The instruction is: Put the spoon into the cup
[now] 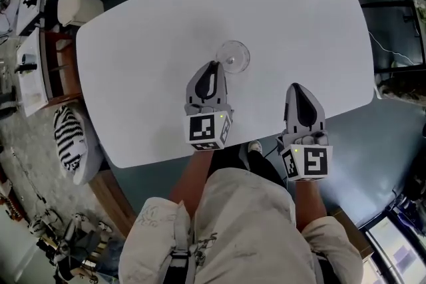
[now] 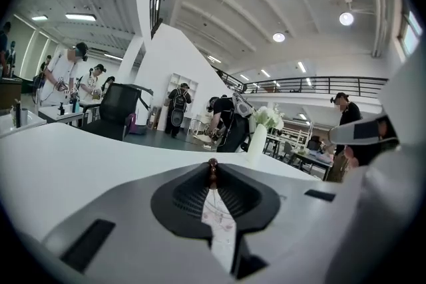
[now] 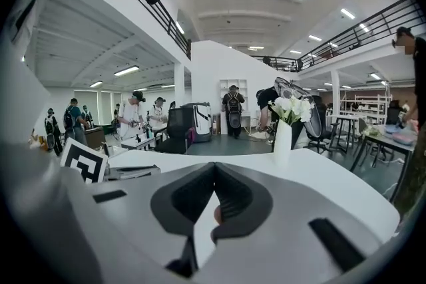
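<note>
- Spoon (image 2: 213, 168), left gripper view: its brown end pokes up at the centre of the frame, pinched between the tips of the left gripper (image 2: 213, 177). The claw is nearly together and clamped on the thin handle. The bowl end does not show.
- Right gripper view: the right gripper (image 3: 213, 166) has its claw together at the tips, with nothing of the task in it. White table (image 3: 333, 176) runs ahead to a vase (image 3: 283, 136) right of centre.
- Head view: the cup (image 1: 234, 56), a clear glass, stands upright just above centre, and the left gripper's tip is at its lower left rim. I judge the spoon carried and at the cup. Whether it has entered, I cannot tell; letting go is left.
- Head view, room: bare table lies all round the cup, with the edges well away from it. The right gripper sits low right, near the table's lower edge, well apart from the cup.
</note>
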`<state>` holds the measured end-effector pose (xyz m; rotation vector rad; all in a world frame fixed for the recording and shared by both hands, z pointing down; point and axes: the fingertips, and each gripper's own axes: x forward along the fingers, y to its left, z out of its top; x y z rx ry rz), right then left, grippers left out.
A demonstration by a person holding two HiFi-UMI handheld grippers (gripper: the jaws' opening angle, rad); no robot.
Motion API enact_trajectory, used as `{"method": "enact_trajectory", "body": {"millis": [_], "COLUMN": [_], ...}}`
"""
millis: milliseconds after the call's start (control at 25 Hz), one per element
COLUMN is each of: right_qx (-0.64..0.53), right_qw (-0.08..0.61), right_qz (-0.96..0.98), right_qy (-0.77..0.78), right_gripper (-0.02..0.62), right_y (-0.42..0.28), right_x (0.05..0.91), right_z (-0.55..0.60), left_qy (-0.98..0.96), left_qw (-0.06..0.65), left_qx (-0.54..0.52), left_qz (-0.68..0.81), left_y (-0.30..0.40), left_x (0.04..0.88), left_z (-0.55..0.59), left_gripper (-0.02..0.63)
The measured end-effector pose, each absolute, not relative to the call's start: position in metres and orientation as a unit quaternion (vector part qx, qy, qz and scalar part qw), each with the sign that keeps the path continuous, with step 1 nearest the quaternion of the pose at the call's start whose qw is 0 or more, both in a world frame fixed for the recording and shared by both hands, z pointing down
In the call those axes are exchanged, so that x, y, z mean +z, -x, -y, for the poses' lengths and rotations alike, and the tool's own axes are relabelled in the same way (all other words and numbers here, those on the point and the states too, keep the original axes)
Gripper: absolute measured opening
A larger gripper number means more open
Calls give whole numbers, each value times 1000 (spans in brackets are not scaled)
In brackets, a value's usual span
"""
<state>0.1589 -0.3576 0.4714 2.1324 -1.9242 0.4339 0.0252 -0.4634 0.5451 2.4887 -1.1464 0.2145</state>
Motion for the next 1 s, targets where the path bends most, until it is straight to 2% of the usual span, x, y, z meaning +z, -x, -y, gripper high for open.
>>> {"method": "enact_trajectory", "body": {"millis": [680, 880, 1000], "right_qx": [148, 146, 142], "right_qw": [146, 144, 141], "right_qz": [652, 653, 653], "right_qy": [-730, -729, -730], "right_gripper": [-12, -12, -12], "right_y": [-156, -156, -157], "right_x": [483, 483, 479], "right_z": [365, 361, 354], "left_qy": [-881, -882, -882], "left_qw": [206, 174, 172], "left_qx": [102, 118, 119], "left_qz": [414, 421, 423], "left_y": [-32, -28, -25], "left_x": [582, 581, 576], "left_z": [473, 470, 464], "left_gripper": [43, 152, 161]}}
